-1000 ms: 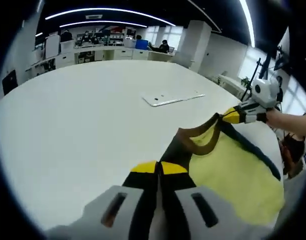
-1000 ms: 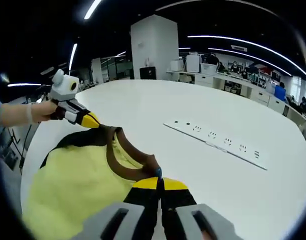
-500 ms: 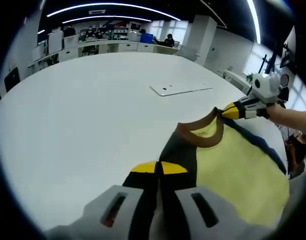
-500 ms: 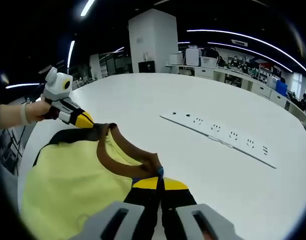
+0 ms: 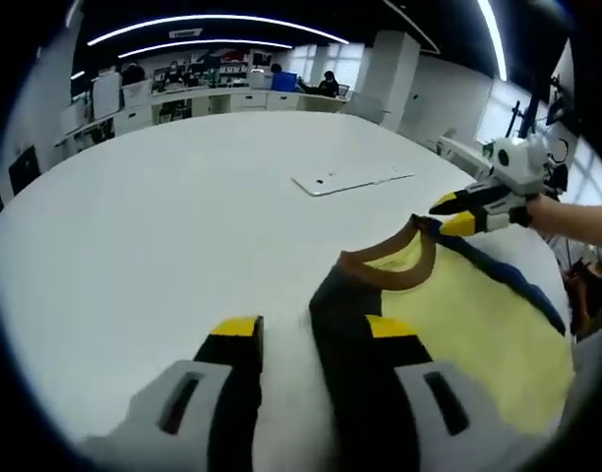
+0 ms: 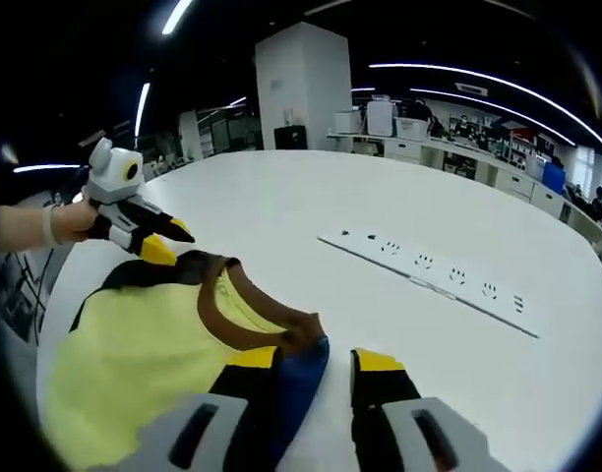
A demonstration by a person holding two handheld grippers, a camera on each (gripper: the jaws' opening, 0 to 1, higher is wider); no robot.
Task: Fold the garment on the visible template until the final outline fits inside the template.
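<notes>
A yellow shirt (image 5: 458, 324) with a brown collar (image 5: 385, 267) and dark navy shoulders lies flat on the white round table (image 5: 163, 216). My left gripper (image 5: 313, 329) is open, and the shirt's dark shoulder (image 5: 345, 295) lies loose between its jaws. My right gripper (image 5: 451, 213), held in a hand, is open just off the other shoulder. In the right gripper view the right gripper (image 6: 316, 360) is open over a blue sleeve edge (image 6: 301, 379) beside the collar (image 6: 227, 305) of the yellow shirt (image 6: 134, 344). The left gripper (image 6: 163, 242) stands open at the far shoulder.
A white power strip (image 5: 350, 180) (image 6: 429, 270) lies on the table beyond the shirt. The table edge (image 5: 522, 246) runs close behind the right gripper. Desks, a white pillar (image 6: 301, 88) and seated people are far off across the room.
Both grippers were shut on the shirt's shoulders and have now opened, letting the cloth go. The shirt has settled flat on the table.
</notes>
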